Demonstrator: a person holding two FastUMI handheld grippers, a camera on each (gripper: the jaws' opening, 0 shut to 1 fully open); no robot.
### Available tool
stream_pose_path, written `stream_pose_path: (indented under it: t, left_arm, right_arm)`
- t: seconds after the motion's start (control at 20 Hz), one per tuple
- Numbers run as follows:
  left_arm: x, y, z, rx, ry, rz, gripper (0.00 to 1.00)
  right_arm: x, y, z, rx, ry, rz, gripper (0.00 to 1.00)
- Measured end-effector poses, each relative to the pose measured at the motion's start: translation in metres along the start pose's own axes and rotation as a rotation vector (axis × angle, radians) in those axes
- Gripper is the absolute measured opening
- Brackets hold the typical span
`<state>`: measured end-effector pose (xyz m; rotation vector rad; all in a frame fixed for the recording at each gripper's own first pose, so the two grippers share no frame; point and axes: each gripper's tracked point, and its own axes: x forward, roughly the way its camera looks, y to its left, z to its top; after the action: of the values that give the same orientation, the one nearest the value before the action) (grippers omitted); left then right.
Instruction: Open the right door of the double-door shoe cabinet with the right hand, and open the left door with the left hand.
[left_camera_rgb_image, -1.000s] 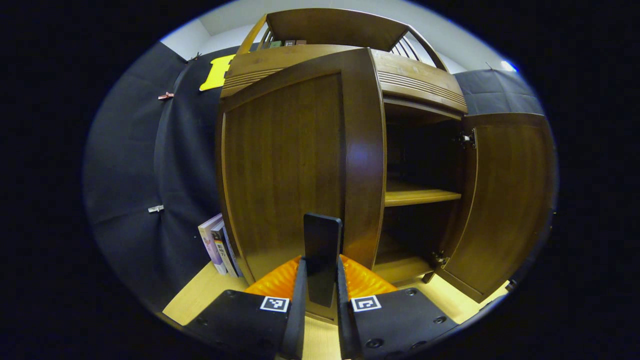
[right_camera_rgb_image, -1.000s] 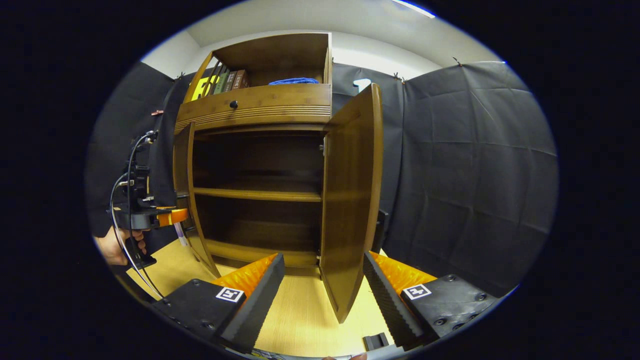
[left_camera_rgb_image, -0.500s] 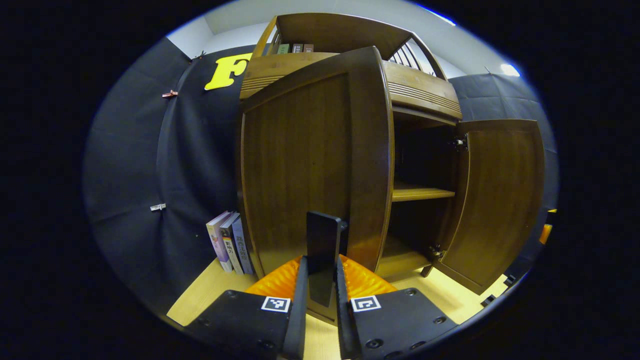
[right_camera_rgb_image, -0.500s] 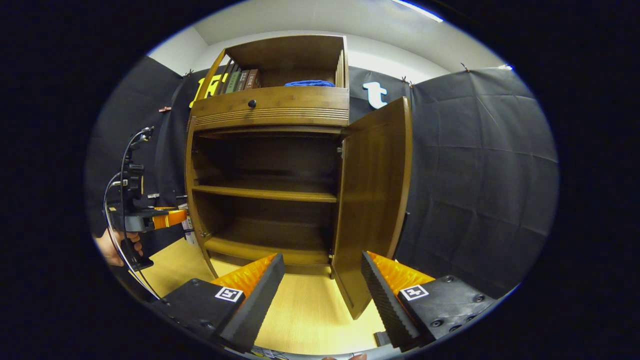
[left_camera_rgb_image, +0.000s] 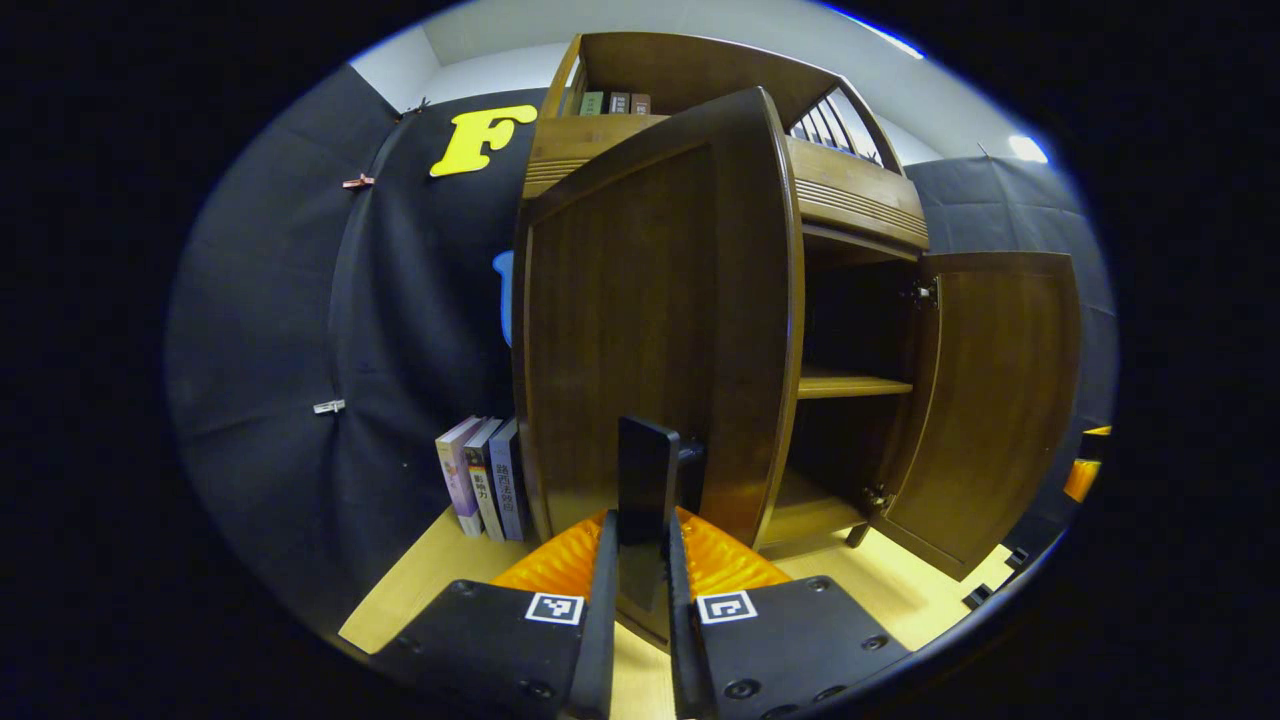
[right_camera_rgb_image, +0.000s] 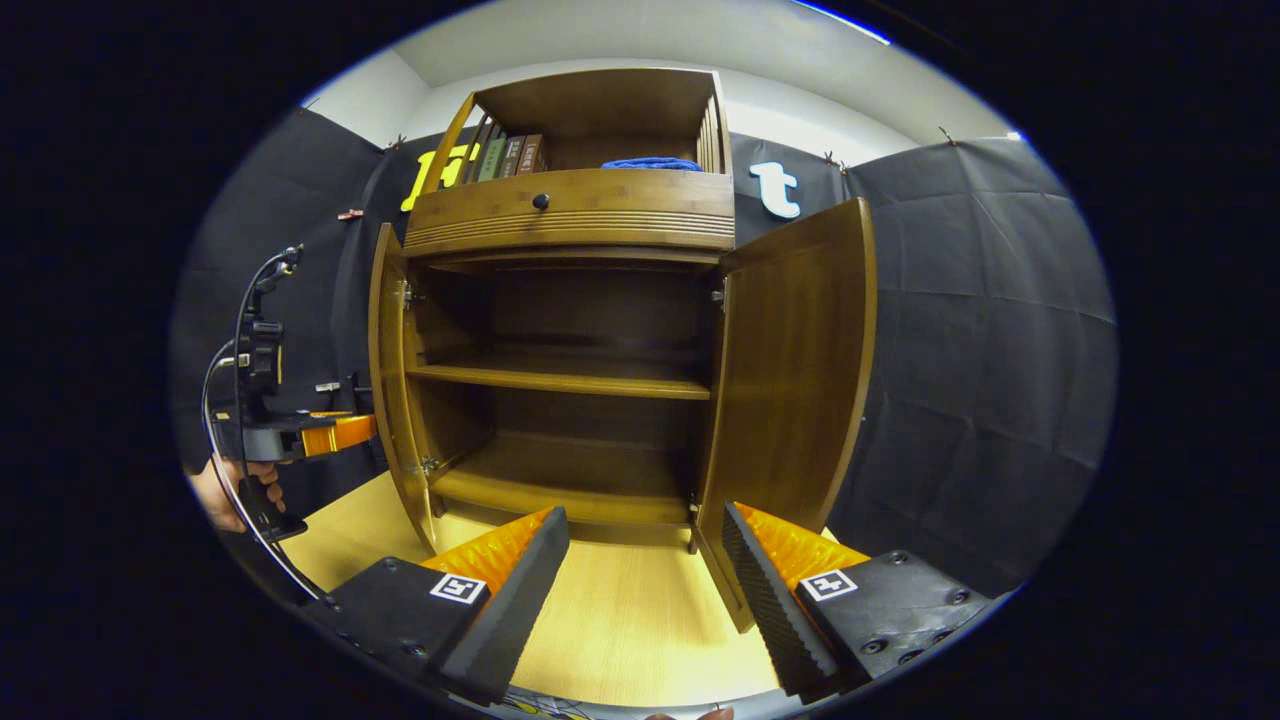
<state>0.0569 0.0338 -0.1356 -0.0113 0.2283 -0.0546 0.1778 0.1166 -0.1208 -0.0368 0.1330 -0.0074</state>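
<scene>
The brown wooden shoe cabinet (right_camera_rgb_image: 570, 215) has both doors swung out. In the left gripper view, the left door (left_camera_rgb_image: 640, 320) stands close in front. Its dark flat handle (left_camera_rgb_image: 648, 465) is pinched between the fingers of my left gripper (left_camera_rgb_image: 640, 525), which is shut on it. The right door (left_camera_rgb_image: 1000, 400) hangs open beyond. In the right gripper view, my right gripper (right_camera_rgb_image: 645, 525) is open and holds nothing, a little in front of the right door (right_camera_rgb_image: 800, 370). The left door (right_camera_rgb_image: 390, 380) appears edge-on, and a hand (right_camera_rgb_image: 225, 490) holds the left gripper (right_camera_rgb_image: 300, 437) beside it.
Two bare shelves (right_camera_rgb_image: 560, 380) lie inside the cabinet. Books (right_camera_rgb_image: 505, 157) and a blue cloth (right_camera_rgb_image: 655, 162) sit in the top compartment above a drawer knob (right_camera_rgb_image: 541, 201). Three books (left_camera_rgb_image: 480, 490) lean against the wall left of the cabinet. The floor (right_camera_rgb_image: 620, 620) is light wood.
The left door has swung farther outward with my left gripper shut on its handle. The right door has opened wider and no longer stands between my right gripper's fingers.
</scene>
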Motion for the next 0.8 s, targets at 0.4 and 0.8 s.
stream_pose_path:
  t: [0.4, 0.8]
  left_arm:
    - [-0.017, 0.024, -0.01, -0.009, 0.012, 0.019, 0.24]
    - [-0.034, 0.065, -0.014, -0.014, 0.009, 0.083, 0.23]
  right_arm:
    - [-0.007, 0.015, -0.009, -0.007, 0.012, 0.028, 0.96]
    - [-0.008, 0.026, -0.012, -0.018, 0.02, 0.054, 0.96]
